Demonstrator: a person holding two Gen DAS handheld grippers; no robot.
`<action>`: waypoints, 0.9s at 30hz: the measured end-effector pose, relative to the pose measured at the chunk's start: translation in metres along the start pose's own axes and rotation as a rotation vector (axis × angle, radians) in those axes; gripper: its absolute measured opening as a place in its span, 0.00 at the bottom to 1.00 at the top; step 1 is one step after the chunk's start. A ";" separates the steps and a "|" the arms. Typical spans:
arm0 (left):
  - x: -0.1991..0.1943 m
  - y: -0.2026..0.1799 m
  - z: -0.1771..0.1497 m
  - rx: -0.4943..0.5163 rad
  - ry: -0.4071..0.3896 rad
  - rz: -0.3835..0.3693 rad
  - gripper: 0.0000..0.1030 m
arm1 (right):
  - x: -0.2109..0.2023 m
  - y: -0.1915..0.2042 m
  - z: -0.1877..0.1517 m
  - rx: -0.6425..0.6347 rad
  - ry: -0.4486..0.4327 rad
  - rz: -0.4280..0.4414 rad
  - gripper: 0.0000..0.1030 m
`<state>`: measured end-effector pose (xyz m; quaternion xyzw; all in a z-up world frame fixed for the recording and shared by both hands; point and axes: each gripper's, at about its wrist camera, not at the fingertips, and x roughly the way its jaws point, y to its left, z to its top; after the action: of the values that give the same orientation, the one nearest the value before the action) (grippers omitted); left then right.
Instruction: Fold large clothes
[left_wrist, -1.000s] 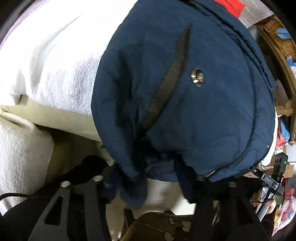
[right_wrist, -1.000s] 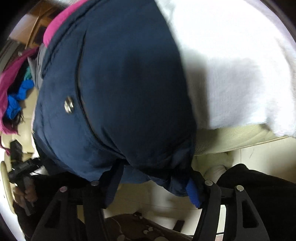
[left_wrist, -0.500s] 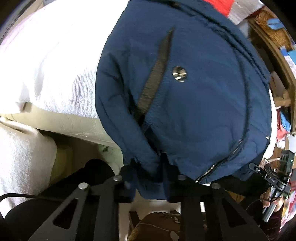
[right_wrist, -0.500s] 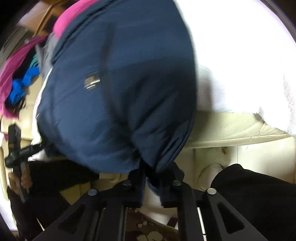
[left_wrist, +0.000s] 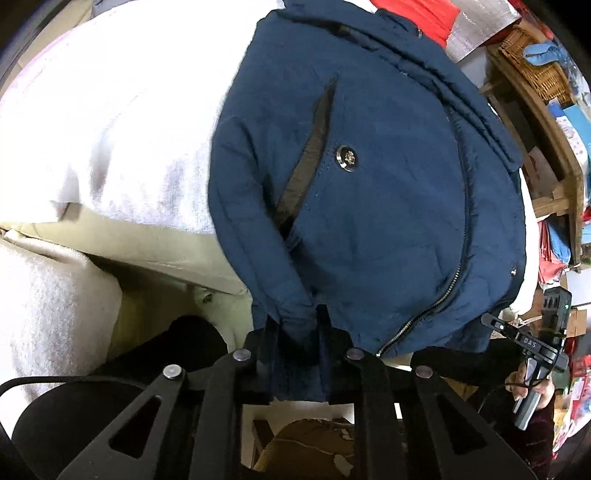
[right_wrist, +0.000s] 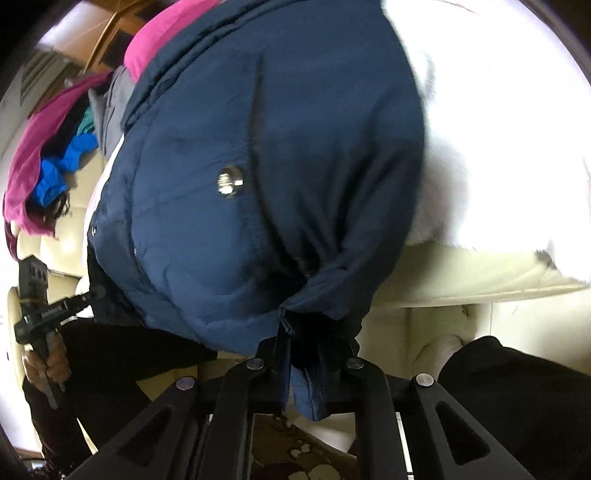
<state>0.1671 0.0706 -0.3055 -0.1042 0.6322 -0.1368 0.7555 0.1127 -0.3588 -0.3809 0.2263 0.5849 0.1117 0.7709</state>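
Observation:
A navy padded jacket (left_wrist: 369, 184) with a zip, a dark pocket slit and a metal snap lies on a white blanket (left_wrist: 110, 122) over a cream sofa. My left gripper (left_wrist: 295, 332) is shut on the jacket's bottom hem at its left corner. The jacket also fills the right wrist view (right_wrist: 277, 147). My right gripper (right_wrist: 310, 343) is shut on the hem at the right corner, with cloth bunched between the fingers. Each gripper shows in the other's view, at the far edge.
The cream sofa front (right_wrist: 461, 280) drops below the blanket. Pink and blue clothes (right_wrist: 48, 166) are piled at the sofa's left. A wooden shelf with a basket (left_wrist: 535, 74) stands at the right. My dark-clothed legs (right_wrist: 517, 387) and a patterned rug (right_wrist: 295, 454) are below.
Both grippers have closed from wide open onto the jacket's bottom hem. The hem corners are now bunched between the fingers and the jacket sits a little farther away.

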 end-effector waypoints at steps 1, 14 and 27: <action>0.002 -0.002 -0.001 -0.005 0.006 0.013 0.20 | 0.001 0.003 -0.010 0.006 -0.003 -0.005 0.22; 0.036 -0.006 -0.013 -0.048 0.055 0.012 0.58 | 0.018 -0.035 -0.019 0.041 0.010 -0.031 0.23; -0.036 0.000 -0.022 -0.005 -0.074 -0.160 0.15 | -0.062 0.036 -0.046 -0.201 -0.144 0.165 0.11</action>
<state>0.1396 0.0825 -0.2763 -0.1615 0.5941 -0.1912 0.7645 0.0541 -0.3444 -0.3211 0.2027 0.4933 0.2162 0.8178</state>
